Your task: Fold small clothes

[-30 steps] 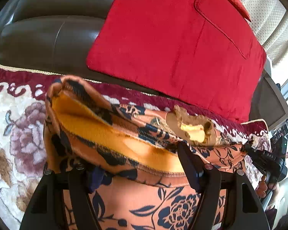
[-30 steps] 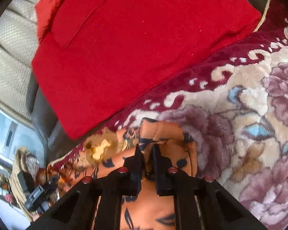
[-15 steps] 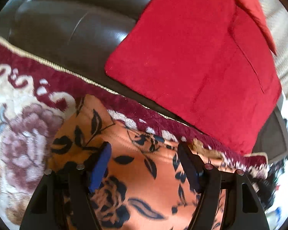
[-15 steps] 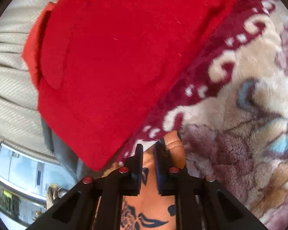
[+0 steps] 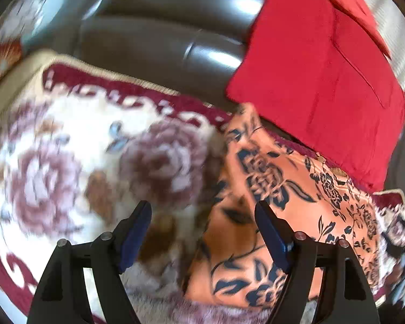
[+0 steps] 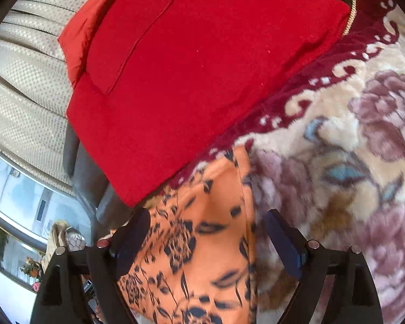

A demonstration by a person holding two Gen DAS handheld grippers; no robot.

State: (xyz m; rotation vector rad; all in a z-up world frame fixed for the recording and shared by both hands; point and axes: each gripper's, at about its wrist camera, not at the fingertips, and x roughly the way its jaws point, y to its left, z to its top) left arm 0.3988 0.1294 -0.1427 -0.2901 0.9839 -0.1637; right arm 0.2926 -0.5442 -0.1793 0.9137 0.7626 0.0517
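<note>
Garment: orange floral cloth (image 5: 270, 178) lies folded on blanket (image 5: 67, 167), at 4 o'clock in left view, just below red cushion (image 5: 324, 67).
L gripper (image 5: 202, 232): jaws apart, just opened further; nothing pinched.
R gripper (image 6: 205, 240): jaws just sprang wide; cloth under them, not clamped.
Progress: we judge one fold laid; further folds prob. left.
</note>
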